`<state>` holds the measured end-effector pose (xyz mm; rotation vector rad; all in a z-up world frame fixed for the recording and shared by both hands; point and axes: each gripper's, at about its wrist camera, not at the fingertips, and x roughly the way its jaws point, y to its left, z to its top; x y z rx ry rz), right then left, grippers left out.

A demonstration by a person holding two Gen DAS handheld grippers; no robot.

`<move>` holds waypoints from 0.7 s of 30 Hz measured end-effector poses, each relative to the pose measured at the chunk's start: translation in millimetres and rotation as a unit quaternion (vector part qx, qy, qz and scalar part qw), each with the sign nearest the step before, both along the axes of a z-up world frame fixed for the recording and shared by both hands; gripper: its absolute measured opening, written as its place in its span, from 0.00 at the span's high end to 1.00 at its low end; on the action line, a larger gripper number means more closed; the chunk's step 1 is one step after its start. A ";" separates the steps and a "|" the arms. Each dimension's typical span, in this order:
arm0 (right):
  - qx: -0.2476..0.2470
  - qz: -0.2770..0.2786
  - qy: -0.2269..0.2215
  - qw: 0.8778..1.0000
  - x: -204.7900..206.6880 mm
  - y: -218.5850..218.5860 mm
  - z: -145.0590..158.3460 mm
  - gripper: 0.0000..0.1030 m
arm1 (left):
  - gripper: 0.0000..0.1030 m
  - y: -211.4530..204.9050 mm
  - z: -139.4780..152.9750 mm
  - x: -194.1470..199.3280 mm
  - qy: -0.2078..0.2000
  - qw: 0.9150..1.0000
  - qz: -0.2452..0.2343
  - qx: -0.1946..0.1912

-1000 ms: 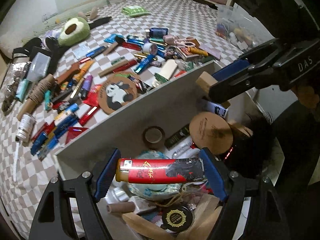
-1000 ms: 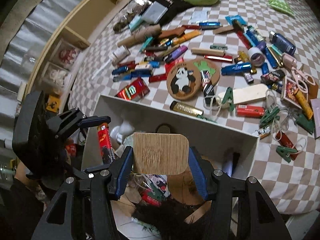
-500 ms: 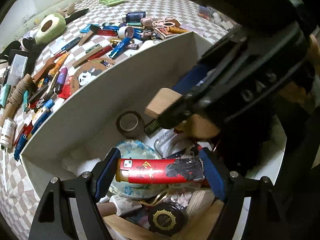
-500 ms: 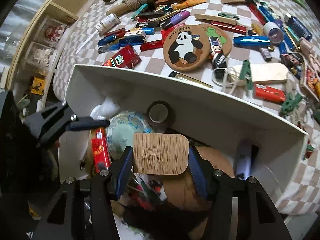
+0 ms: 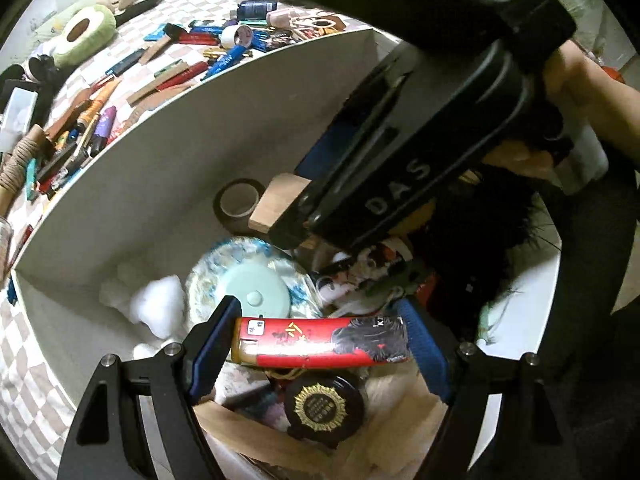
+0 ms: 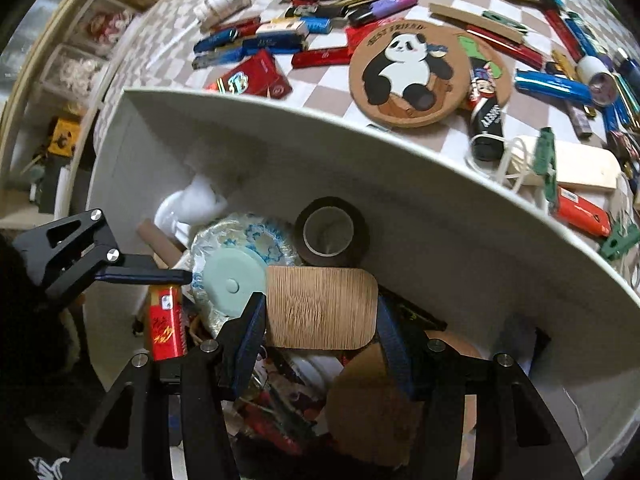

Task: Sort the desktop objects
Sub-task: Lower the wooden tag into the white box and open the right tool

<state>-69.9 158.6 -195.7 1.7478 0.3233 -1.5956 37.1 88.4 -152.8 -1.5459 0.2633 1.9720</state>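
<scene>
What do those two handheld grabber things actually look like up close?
Both are matte black plastic. The left gripper and right gripper each have two angular arms with triangular cut-outs and silver screw heads, ending in blue ribbed pads. Seen from the left camera, the right gripper's body carries pale letters "DAS". No cables or sleeves show.

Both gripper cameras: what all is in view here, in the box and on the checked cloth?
box: one, white, front, half full
lighter: one, red, clamped over the box
wooden tile: one, tan, clamped over the box
tape roll: one, brown, inside by the far wall
round lid: one, pale green, inside
black tin: one, gold seal, inside
panda coaster: one, brown, on the cloth
avocado plush: one, green, far on the cloth
lighters and pens: many, mixed colours, on the cloth
left hand-held gripper: shut on lighter
right hand-held gripper: shut on wooden tile
</scene>
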 end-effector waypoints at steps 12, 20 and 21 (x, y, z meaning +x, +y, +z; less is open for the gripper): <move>0.023 0.040 0.003 0.999 12.6 -7.4 -8.1 0.45 | 0.21 -3.8 -9.2 1.4 -0.015 1.000 -0.005 -0.014; 0.029 0.044 0.007 0.999 11.8 -2.3 -9.3 0.36 | 0.21 -4.0 -13.4 1.7 -0.028 0.999 -0.006 -0.015; 0.028 0.046 0.008 0.999 12.1 -1.6 -8.6 0.33 | 0.21 -4.3 -13.8 1.7 -0.029 0.999 -0.005 -0.015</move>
